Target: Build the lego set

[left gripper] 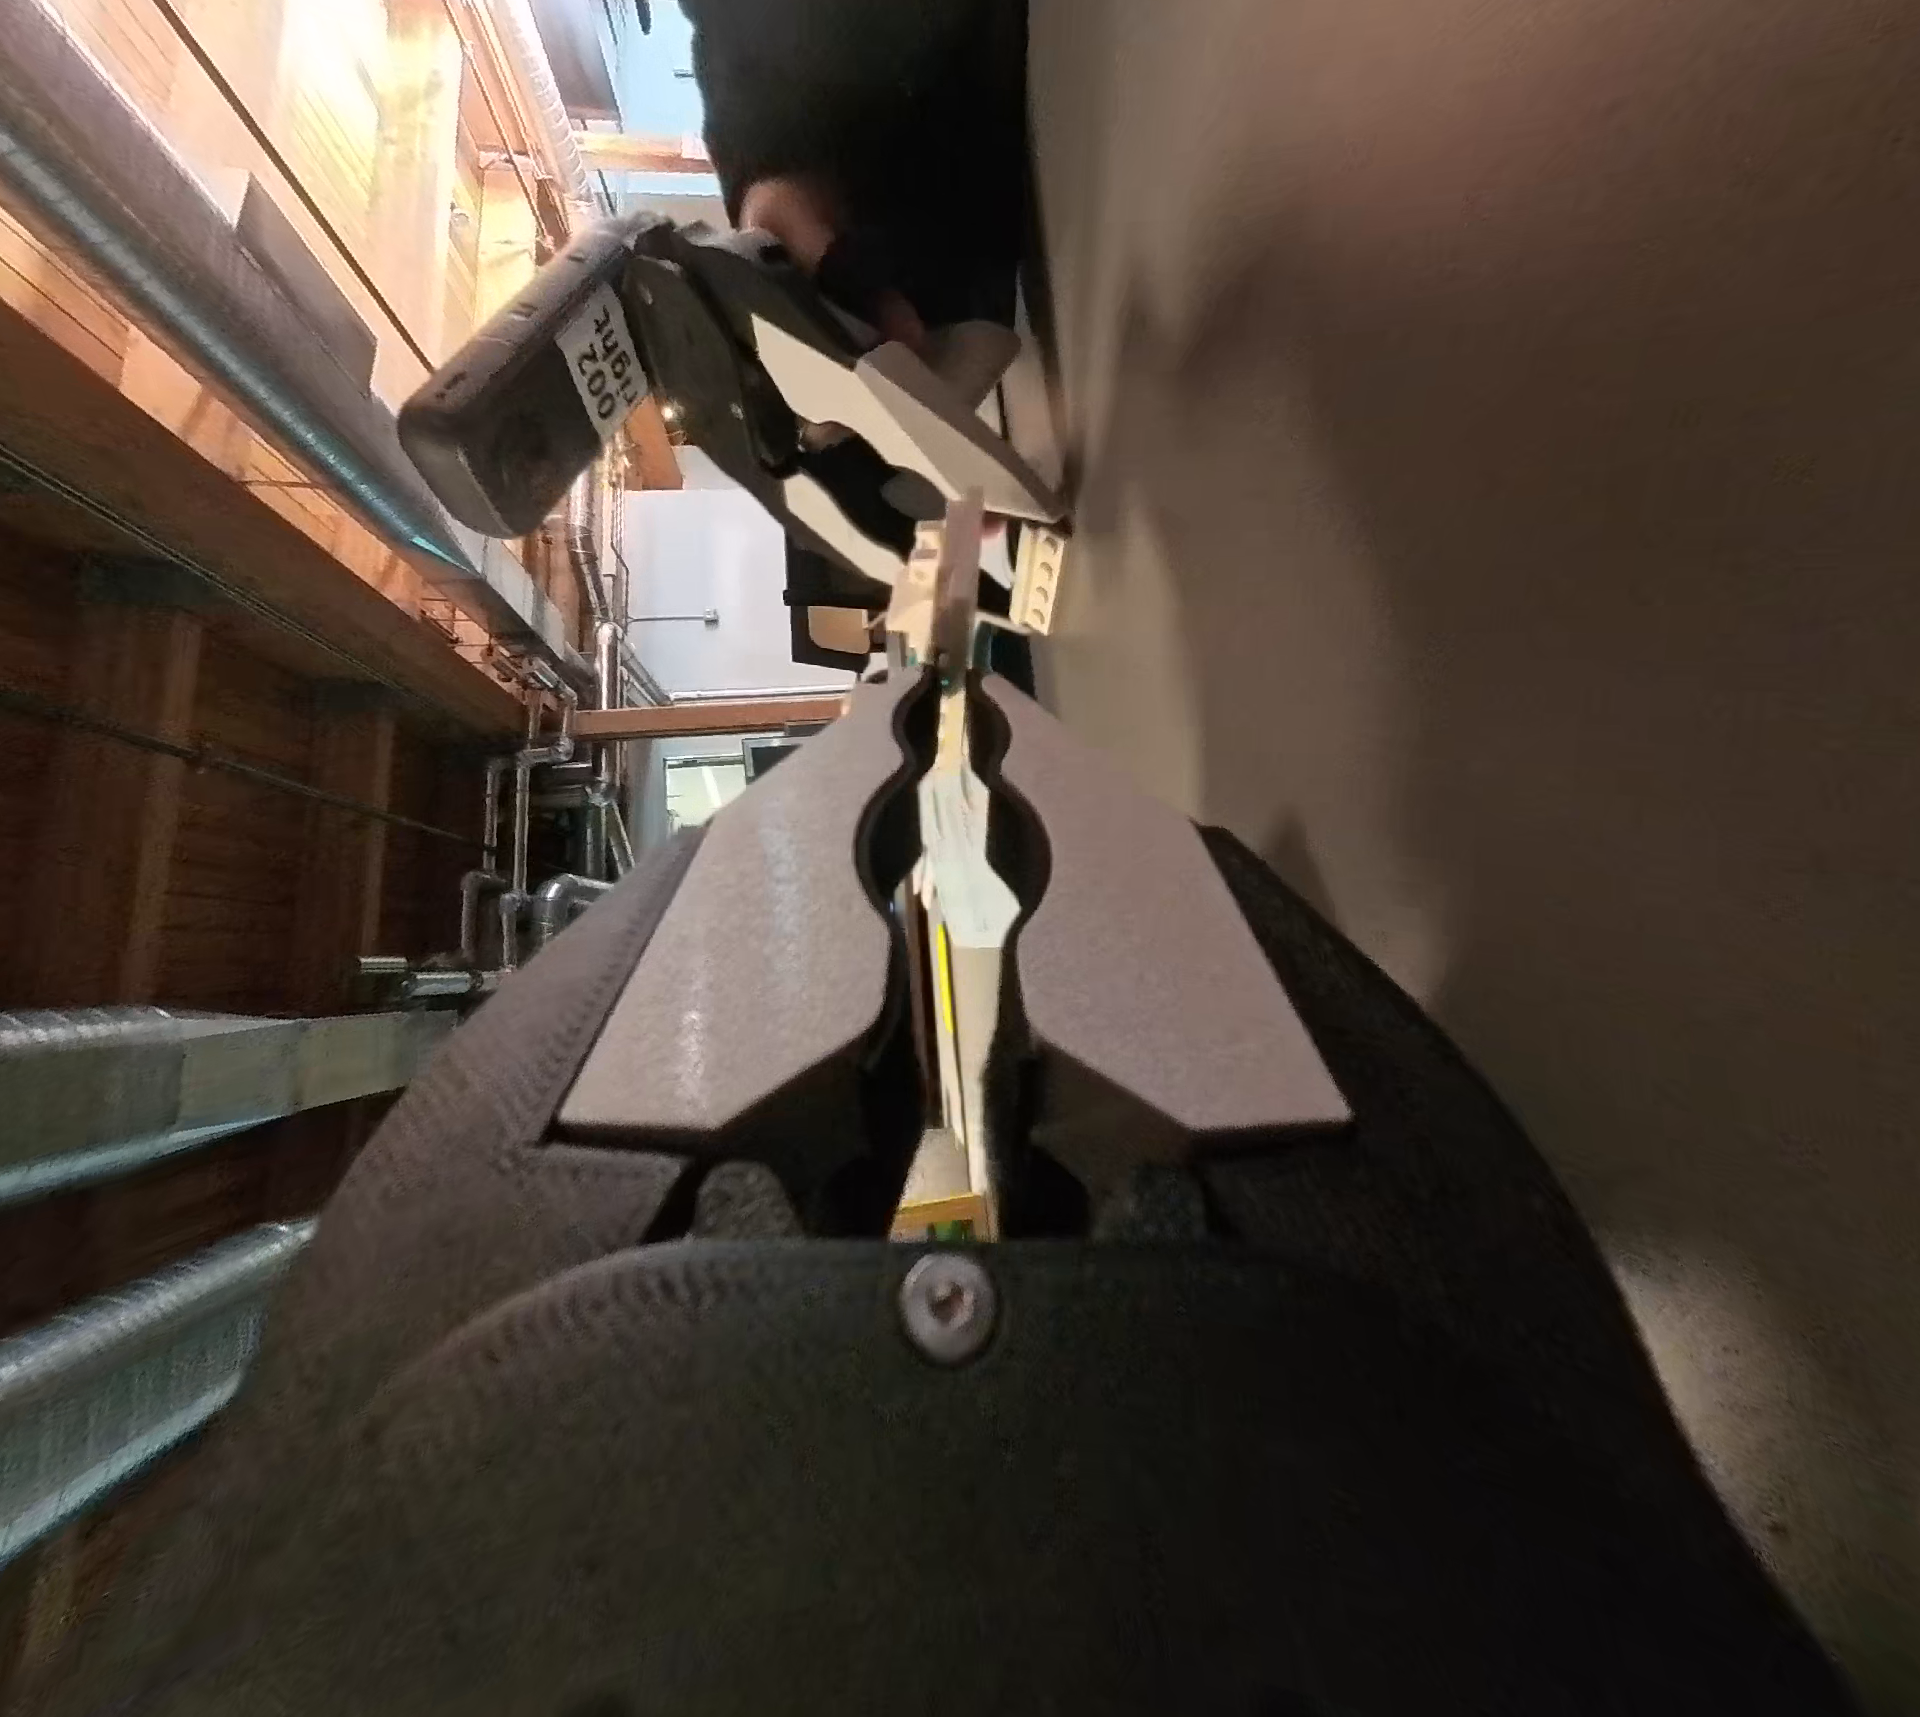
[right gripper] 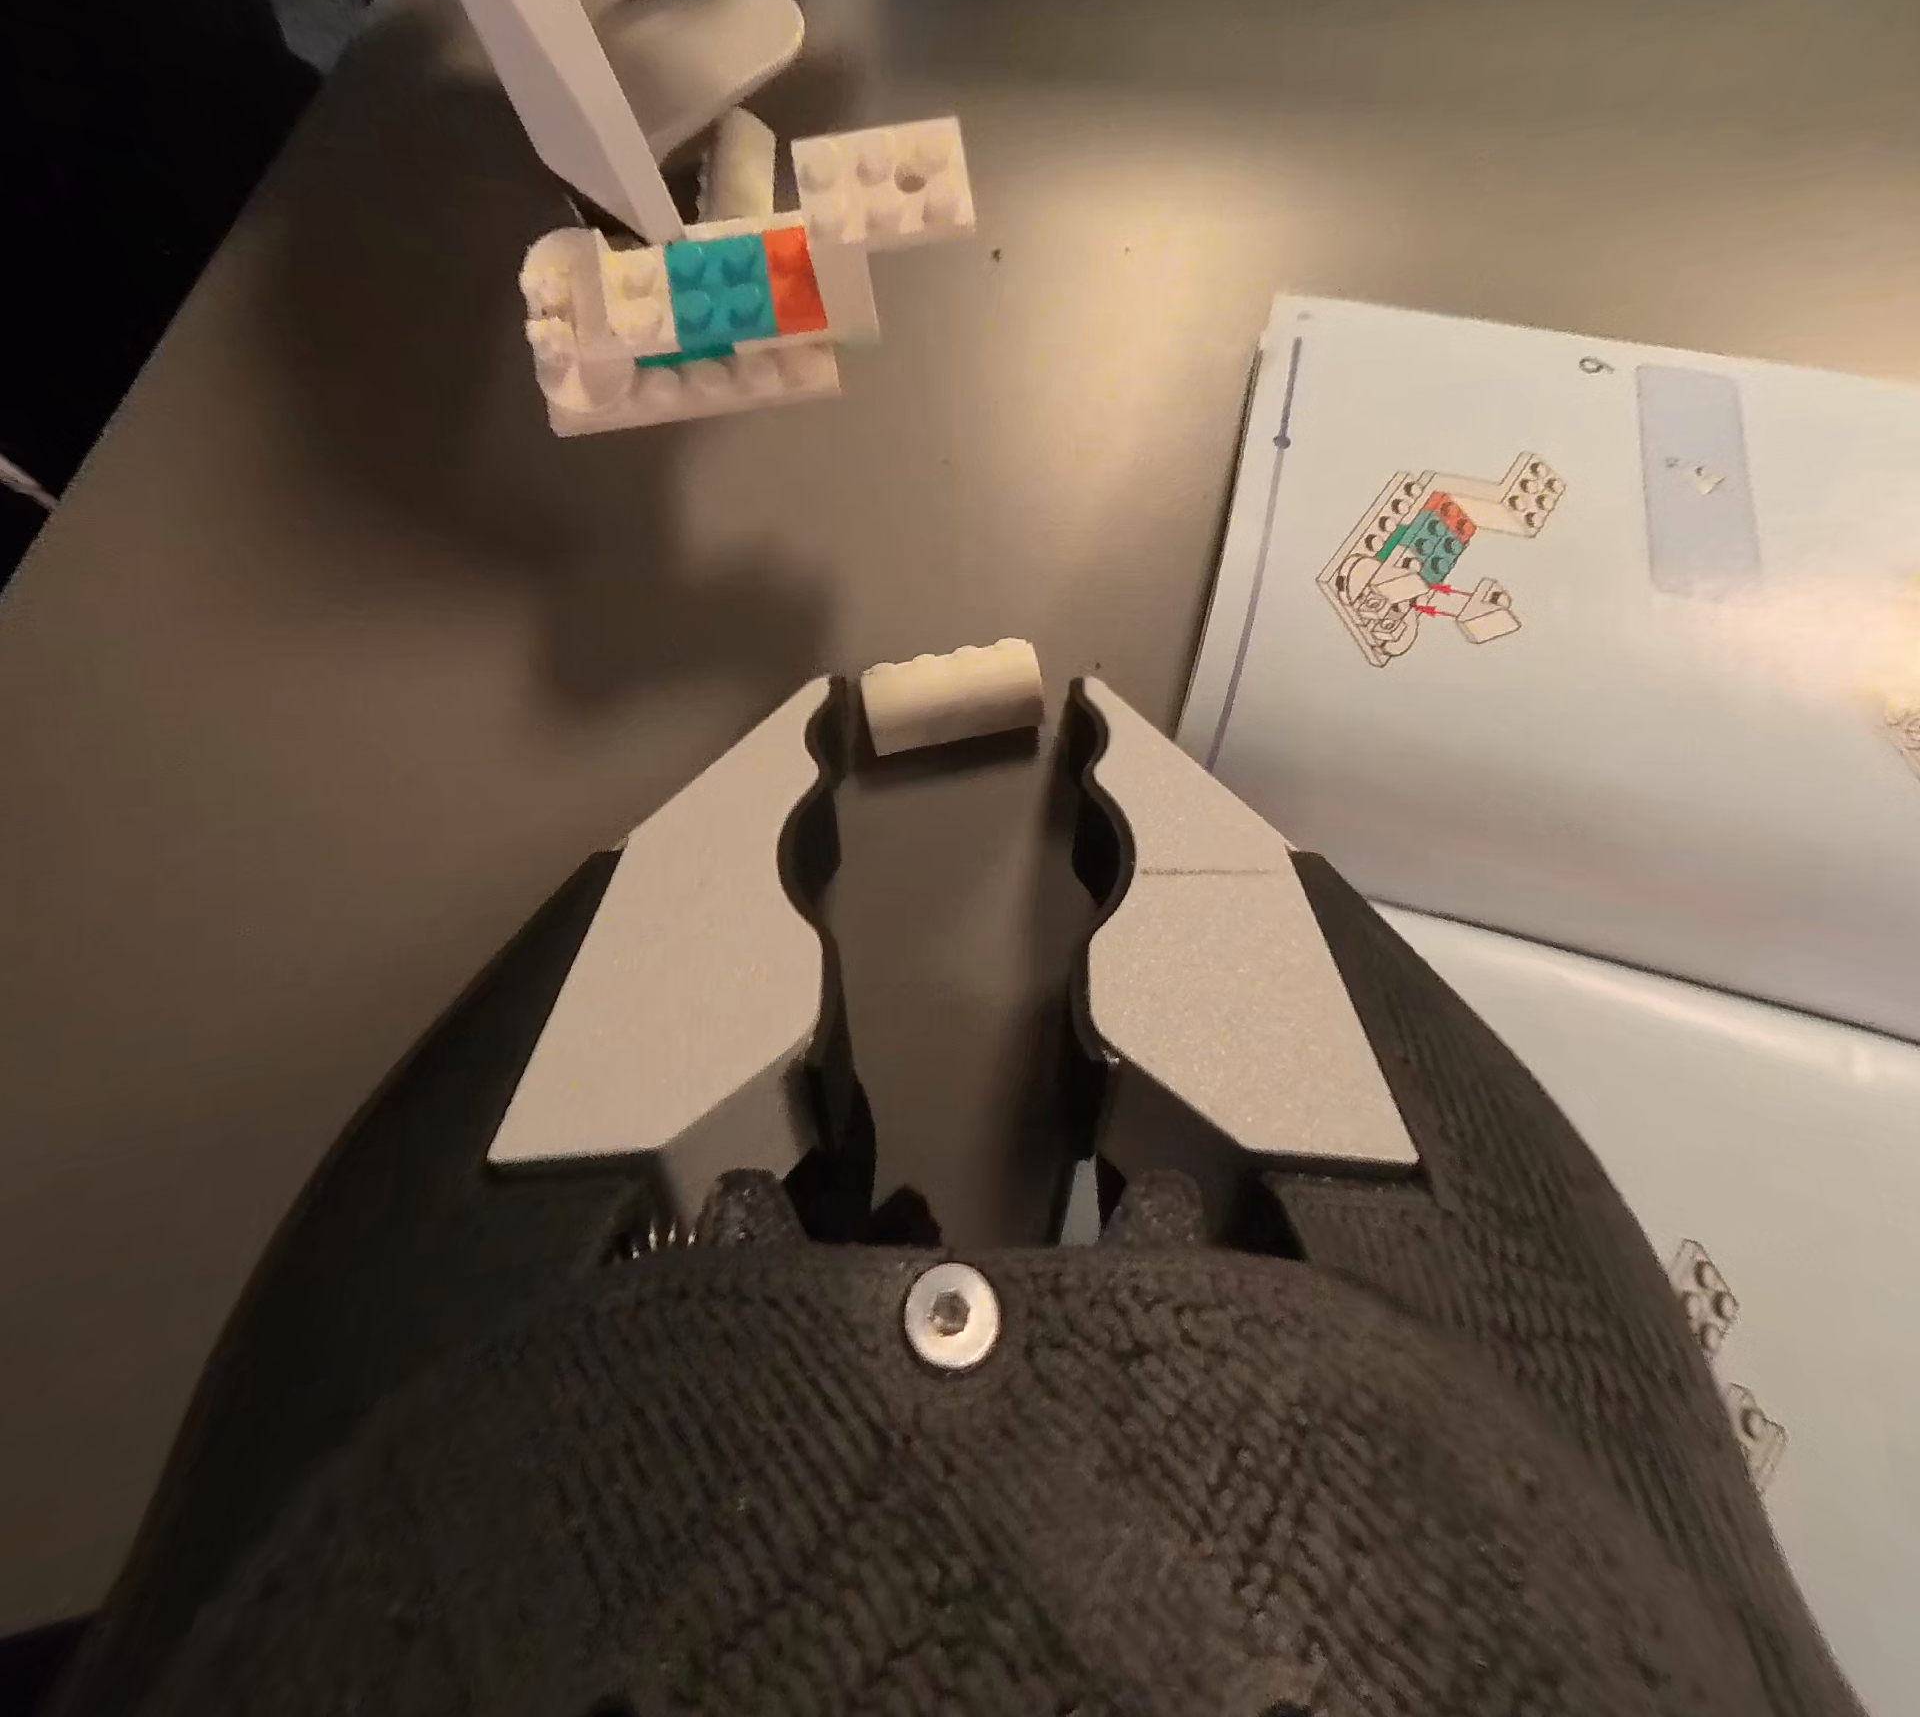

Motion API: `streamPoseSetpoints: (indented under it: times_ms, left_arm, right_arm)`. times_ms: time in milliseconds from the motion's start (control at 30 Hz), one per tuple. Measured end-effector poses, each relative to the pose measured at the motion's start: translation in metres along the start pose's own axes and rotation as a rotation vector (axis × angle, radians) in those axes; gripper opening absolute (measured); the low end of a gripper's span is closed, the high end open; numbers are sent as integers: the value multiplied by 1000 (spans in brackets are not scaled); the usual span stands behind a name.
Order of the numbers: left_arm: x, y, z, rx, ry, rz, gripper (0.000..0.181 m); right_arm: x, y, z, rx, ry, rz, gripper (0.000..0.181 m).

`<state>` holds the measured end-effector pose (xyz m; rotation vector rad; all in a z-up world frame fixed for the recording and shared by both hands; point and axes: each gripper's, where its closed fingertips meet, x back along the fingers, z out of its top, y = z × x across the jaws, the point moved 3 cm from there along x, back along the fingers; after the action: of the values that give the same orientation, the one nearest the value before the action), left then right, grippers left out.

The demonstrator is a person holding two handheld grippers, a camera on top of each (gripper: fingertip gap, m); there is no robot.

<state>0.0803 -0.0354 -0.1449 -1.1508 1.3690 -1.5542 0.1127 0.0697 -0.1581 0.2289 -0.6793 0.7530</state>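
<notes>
Grey counter [right gripper: 1143, 109], booklet [right gripper: 1662, 628] open at right. Left gripper [right gripper: 665, 213] pinches the half-built model [right gripper: 707, 306] aloft. Right gripper [right gripper: 951, 711], fingers spread, brackets the loose white brick [right gripper: 951, 706] on the counter. Advice: centre, close squarely on its ends, lift level.

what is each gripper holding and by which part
Left gripper: the lego assembly, clamped at its white end. Right gripper: nothing; a white brick lies between its open jaws.

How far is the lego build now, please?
Done: a partial white assembly with teal and orange bricks. In hand: the left gripper is shut on it; the right gripper has open jaws around a loose white brick on the table. Left: adding it, following the open booklet.
</notes>
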Motion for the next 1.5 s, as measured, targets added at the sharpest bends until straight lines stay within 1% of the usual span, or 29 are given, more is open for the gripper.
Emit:
streamPoseSetpoints:
  times_ms: [67,167,200,333,433,533,633,733,900,1200,1367,1500]
  left_arm:
    - [-1,1,-1,3,0,-5,4]
    - [-1,-2,-2,18,-6,12,4]
    - [-1,-4,-4,27,-13,27,4]
    - [-2,-14,-10,64,-45,82,3]
    - [-1,-19,-12,72,-47,114,3]
    - [1,-22,-9,64,-34,143,4]
    - [3,-25,-10,61,-36,163,4]
    - [4,-27,-9,58,-27,176,3]
    - [5,-25,-4,40,0,173,3]
    - [7,-26,2,4,33,188,3]
    - [9,-27,4,-2,43,198,3]
    - [9,-29,5,0,45,207,3]
  right_arm:
    - [2,1,-1,-24,4,2,33]
    - [6,2,1,-76,44,-10,33]
    - [9,2,6,-101,97,-14,32]
    - [21,-6,41,-207,384,6,32]
    - [25,-13,64,-226,499,24,32]
    - [18,-22,77,-170,481,28,32]
    - [11,-28,79,-127,424,26,32]
    - [12,-30,81,-111,430,26,32]
    - [17,-40,82,-24,432,60,32]
    - [13,-46,79,-15,308,44,32]
    - [14,-48,81,-23,287,37,33]
    - [15,-47,81,-43,291,31,36]
